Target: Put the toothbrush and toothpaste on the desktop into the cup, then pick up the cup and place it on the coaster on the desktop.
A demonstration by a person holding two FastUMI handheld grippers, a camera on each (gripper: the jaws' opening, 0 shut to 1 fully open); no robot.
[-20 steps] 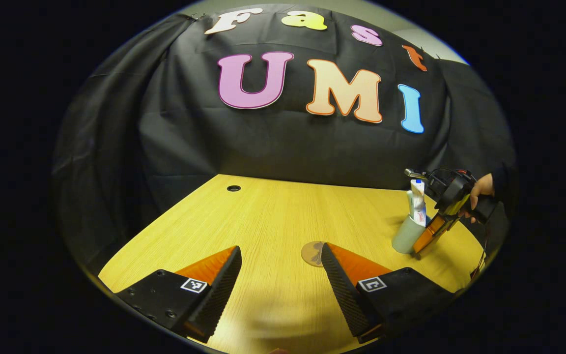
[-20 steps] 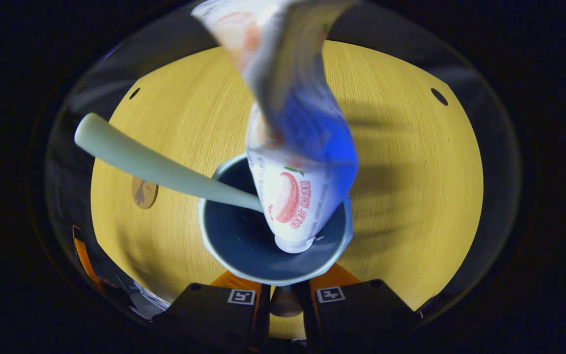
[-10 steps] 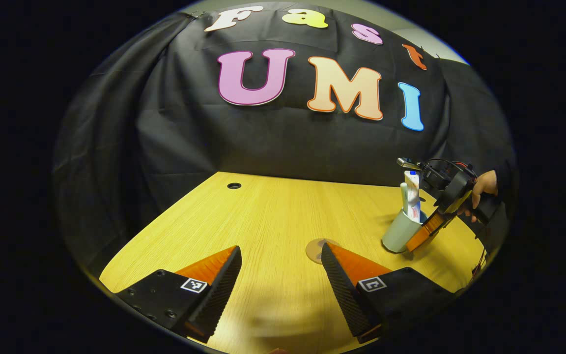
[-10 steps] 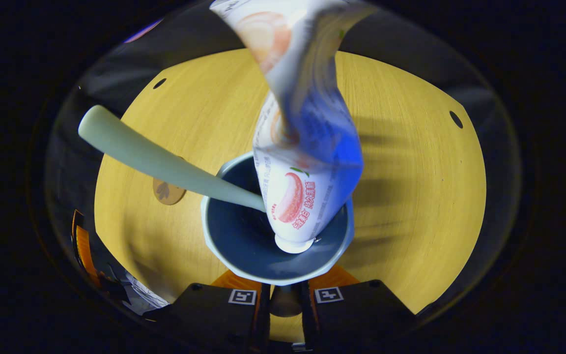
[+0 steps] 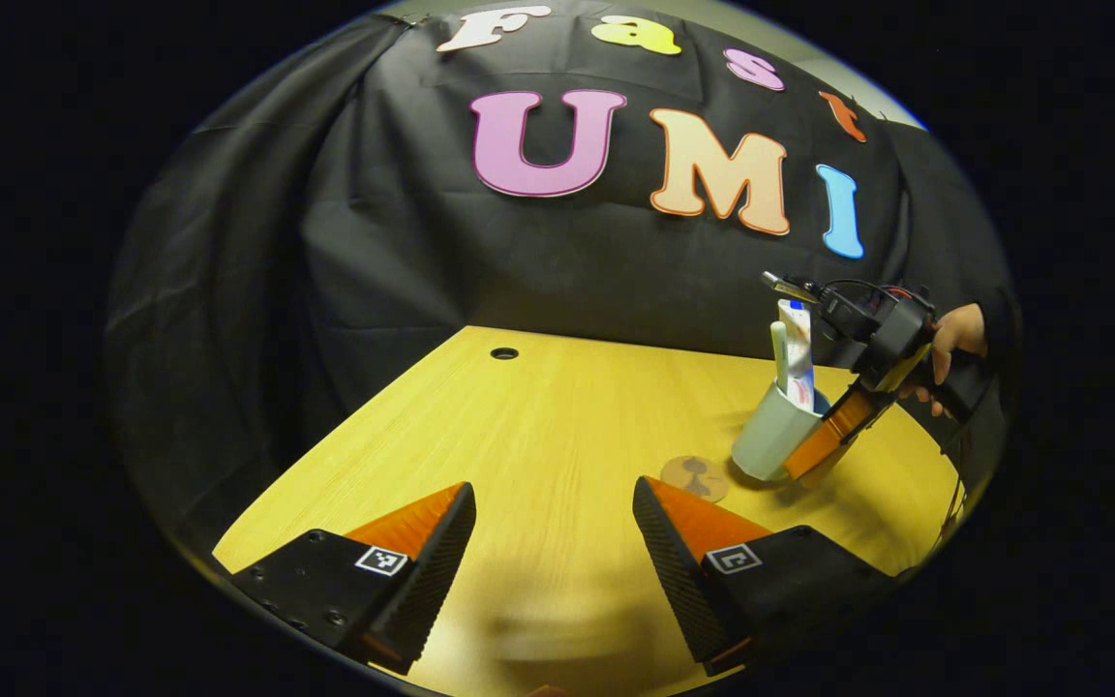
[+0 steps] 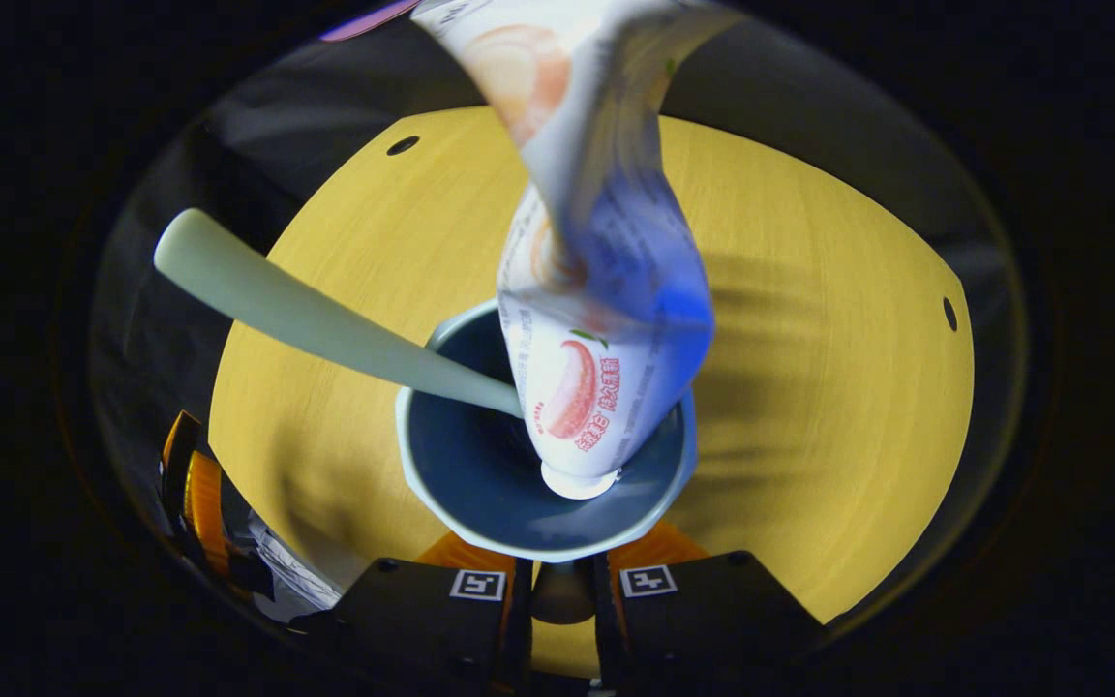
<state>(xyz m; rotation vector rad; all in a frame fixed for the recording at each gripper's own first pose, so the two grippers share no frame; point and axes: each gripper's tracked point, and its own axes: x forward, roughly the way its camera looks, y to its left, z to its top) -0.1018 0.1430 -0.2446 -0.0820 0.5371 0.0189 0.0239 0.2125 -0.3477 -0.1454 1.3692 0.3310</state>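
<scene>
While the right gripper (image 6: 562,592) pinched the near wall of the pale grey-green cup w/ dark inside (image 6: 545,455), fingers close together on it, cup was tilted and just beside the small round brown coaster (image 5: 695,477) on the yellow wood-grain desktop (image 5: 538,426). Pale green toothbrush (image 6: 316,319) and white/blue toothpaste tube (image 6: 596,319) stood inside the cup. Left gripper (image 5: 550,542) hung low over the desktop, fingers spread wide, holding nothing. Person's hand (image 5: 949,344) gripped the right gripper's handle.
</scene>
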